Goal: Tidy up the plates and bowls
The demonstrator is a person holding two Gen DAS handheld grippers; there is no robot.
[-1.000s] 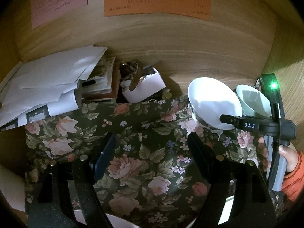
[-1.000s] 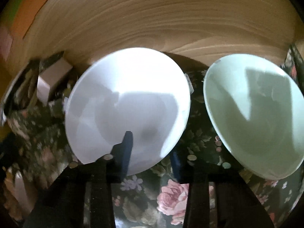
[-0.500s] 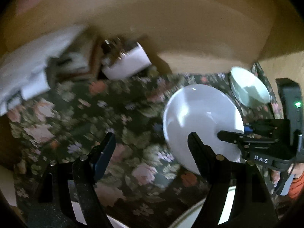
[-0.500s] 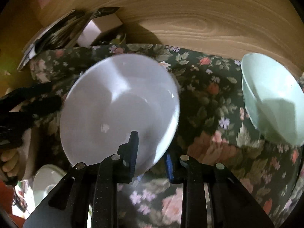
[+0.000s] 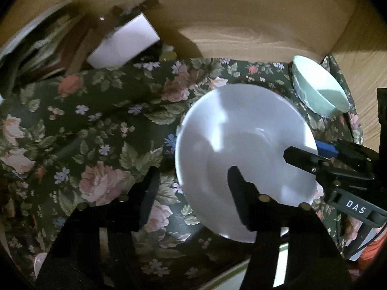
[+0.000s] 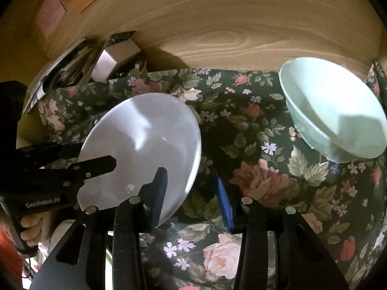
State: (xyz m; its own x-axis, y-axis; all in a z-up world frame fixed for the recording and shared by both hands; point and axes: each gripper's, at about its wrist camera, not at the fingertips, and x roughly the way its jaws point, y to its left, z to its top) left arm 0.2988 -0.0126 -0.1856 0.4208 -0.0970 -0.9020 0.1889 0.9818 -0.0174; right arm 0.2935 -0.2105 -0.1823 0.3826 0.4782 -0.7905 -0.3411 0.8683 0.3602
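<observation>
A white plate point(image 5: 241, 149) is held tilted above the floral cloth point(image 5: 101, 145); it also shows in the right wrist view point(image 6: 145, 145). My right gripper point(image 6: 191, 193) has its jaws part open, with the plate's rim between them; it also shows in the left wrist view point(image 5: 304, 155). My left gripper point(image 5: 193, 191) is open, one finger in front of the plate; in the right wrist view its fingers point(image 6: 96, 164) straddle the plate's left rim. A pale green bowl point(image 6: 333, 111) sits at the back right, also in the left wrist view point(image 5: 319, 89).
A white box point(image 5: 125, 41) and a stack of papers point(image 5: 36, 48) stand at the back left against the wooden wall point(image 5: 241, 12). A wooden side wall point(image 5: 362, 48) closes the right. A white dish edge point(image 5: 283, 253) shows below the grippers.
The right gripper has carried the white plate from beside the green bowl toward the left and front, then loosened its jaws. The left gripper has moved up to the plate's rim.
</observation>
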